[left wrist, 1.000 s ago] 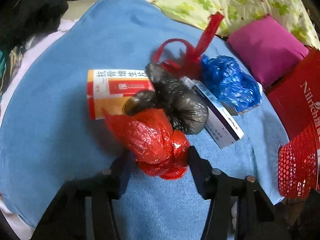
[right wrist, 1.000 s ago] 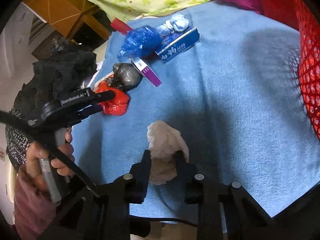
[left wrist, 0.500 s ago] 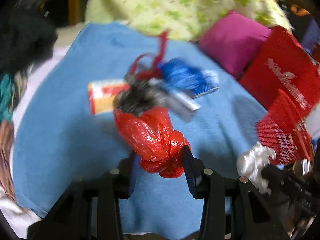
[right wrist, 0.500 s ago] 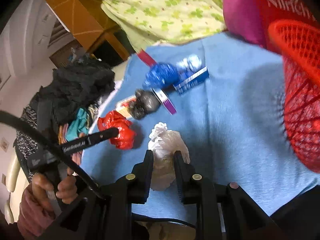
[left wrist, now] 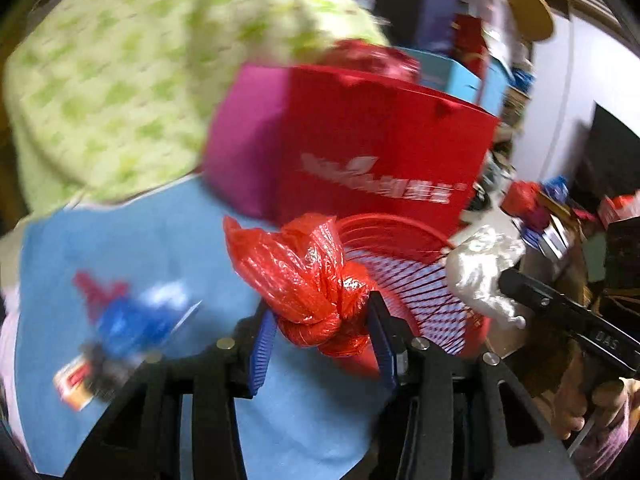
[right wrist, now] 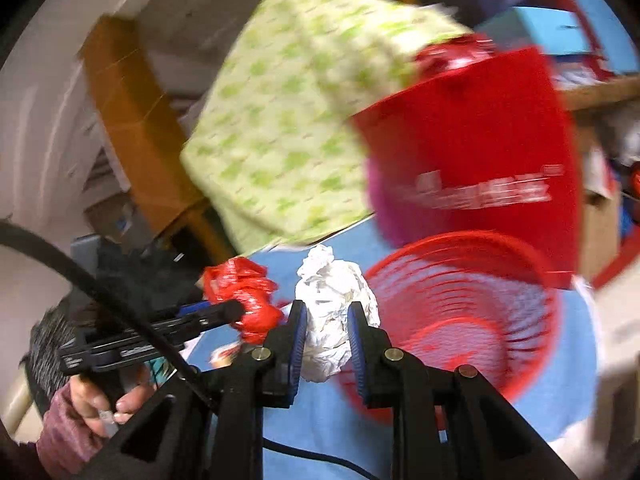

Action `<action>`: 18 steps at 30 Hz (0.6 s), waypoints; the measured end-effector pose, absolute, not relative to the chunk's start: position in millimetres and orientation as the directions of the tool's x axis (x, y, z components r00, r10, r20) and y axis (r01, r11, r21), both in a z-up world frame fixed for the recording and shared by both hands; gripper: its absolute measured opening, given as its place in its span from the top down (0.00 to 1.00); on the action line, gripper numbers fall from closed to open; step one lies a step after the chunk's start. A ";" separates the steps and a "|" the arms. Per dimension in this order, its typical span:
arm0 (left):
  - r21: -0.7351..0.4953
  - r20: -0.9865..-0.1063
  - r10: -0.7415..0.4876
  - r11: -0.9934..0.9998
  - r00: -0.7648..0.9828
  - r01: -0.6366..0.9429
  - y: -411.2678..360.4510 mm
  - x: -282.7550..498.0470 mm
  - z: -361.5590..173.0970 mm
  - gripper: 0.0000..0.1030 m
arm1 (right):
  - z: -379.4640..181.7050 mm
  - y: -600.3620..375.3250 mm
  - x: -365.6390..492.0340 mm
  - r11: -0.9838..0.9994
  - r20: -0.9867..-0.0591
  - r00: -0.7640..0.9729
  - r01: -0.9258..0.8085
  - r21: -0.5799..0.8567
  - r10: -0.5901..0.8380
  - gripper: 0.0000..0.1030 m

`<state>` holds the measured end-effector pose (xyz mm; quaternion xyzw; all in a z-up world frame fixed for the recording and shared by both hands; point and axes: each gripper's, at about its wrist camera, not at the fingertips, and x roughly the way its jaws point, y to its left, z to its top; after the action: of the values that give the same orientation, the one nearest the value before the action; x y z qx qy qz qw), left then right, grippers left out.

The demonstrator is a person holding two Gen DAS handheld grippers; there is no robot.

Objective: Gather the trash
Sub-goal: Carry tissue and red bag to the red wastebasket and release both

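Red bag: the knotted red plastic bag sits at the centre of your left wrist view, lifted clear of the blue cloth, its knot pinched between the blue-padded fingers.
Left gripper: your left gripper is clamped on that bag; its jaws have just widened a little with the bag between them, and the pads press the knot from both sides.
White wad: the crumpled white paper wad is at the lower centre of your right wrist view, raised above the cloth.
Right gripper: your right gripper is closed tight on the wad, which bulges above and below the fingers.
Basket: the round red mesh wastebasket stands at the lower right of the right view, just beside the wad, mouth facing up.
Leftover trash: at the lower left of the left view, blurred, a blue plastic bag and an orange and white carton lie on the blue cloth.
Backdrop: a red paper bag with white lettering stands behind the basket, a magenta cushion beside it, and green-patterned bedding fills the upper left.
Your hand: your right hand shows at the right edge of the left view.
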<state>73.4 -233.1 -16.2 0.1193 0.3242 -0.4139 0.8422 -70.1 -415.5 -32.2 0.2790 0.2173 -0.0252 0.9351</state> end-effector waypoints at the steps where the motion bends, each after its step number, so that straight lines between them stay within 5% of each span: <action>1: -0.063 -0.654 -0.621 0.613 0.432 0.787 -250.0 72.0 -17.8 0.52 | -36.6 -425.4 -73.1 0.834 -0.427 0.902 0.190 0.518 0.059 0.78; 7: 0.002 -0.683 -0.589 0.589 0.431 0.808 -303.0 68.4 -33.6 0.36 | -67.7 -461.4 -68.7 0.767 -0.483 0.873 0.268 0.583 0.062 0.75; 8: 0.012 -0.684 -0.584 0.590 0.437 0.807 -304.4 68.4 -35.3 0.36 | -71.8 -465.1 -67.6 0.759 -0.492 0.868 0.279 0.589 0.062 0.70; 11: 0.022 -0.680 -0.574 0.606 0.456 0.795 -288.3 69.8 -33.6 0.35 | -80.5 -469.6 -62.9 0.735 -0.472 0.880 0.282 0.616 0.058 0.30; 18: 0.046 -0.616 -0.514 0.733 0.597 0.679 -198.0 92.3 -27.4 0.32 | -48.9 -433.9 -70.0 0.829 -0.393 0.918 0.183 0.528 0.048 0.30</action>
<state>92.3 -198.0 -27.4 0.1394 0.2956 -0.3377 0.8827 -70.0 -433.9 -48.9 0.2900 0.1988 -0.0361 0.9355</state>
